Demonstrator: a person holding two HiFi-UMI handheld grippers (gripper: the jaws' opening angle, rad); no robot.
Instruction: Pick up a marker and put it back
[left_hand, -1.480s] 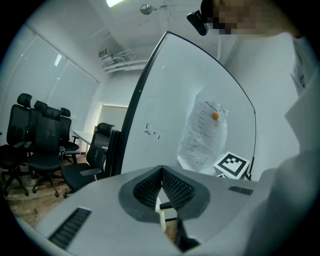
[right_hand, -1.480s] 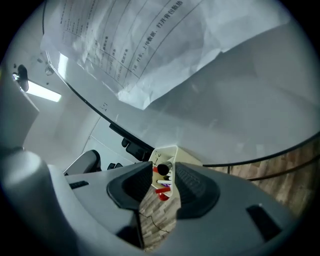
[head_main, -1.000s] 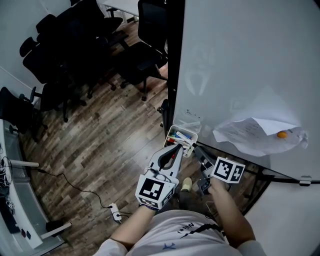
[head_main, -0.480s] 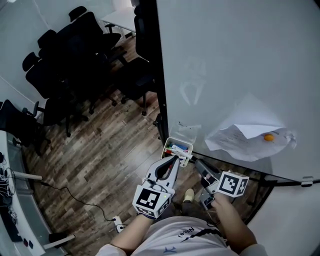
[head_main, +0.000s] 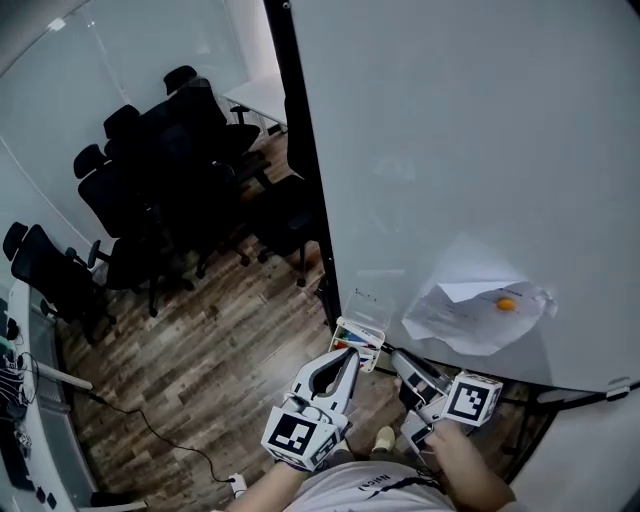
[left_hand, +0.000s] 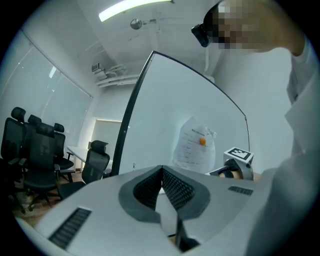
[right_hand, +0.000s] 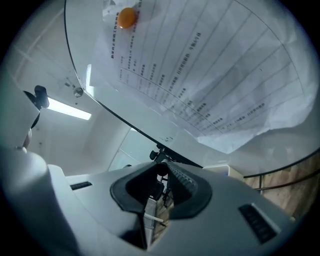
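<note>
A small white marker box (head_main: 357, 333) with coloured markers hangs at the whiteboard's (head_main: 450, 150) lower left corner. My left gripper (head_main: 349, 353) points at the box from just below it. Its jaws meet at the tips with nothing between them (left_hand: 161, 169). My right gripper (head_main: 397, 357) is just right of the box, angled up toward the board's bottom edge. A dark, slim marker (right_hand: 160, 171) sits pinched between the tips of the right gripper (right_hand: 161, 168); most of the marker is hidden by the jaws.
A crumpled printed sheet (head_main: 470, 318) is pinned to the board by an orange magnet (head_main: 507, 303). Black office chairs (head_main: 150, 200) crowd the wood floor at the left. A cable (head_main: 150, 425) trails across the floor, and the board's black frame post (head_main: 300, 170) rises beside the box.
The head view has tilted up, so the board, box and both grippers sit lower in the picture. Both grippers stay next to the box, with their jaws unchanged.
</note>
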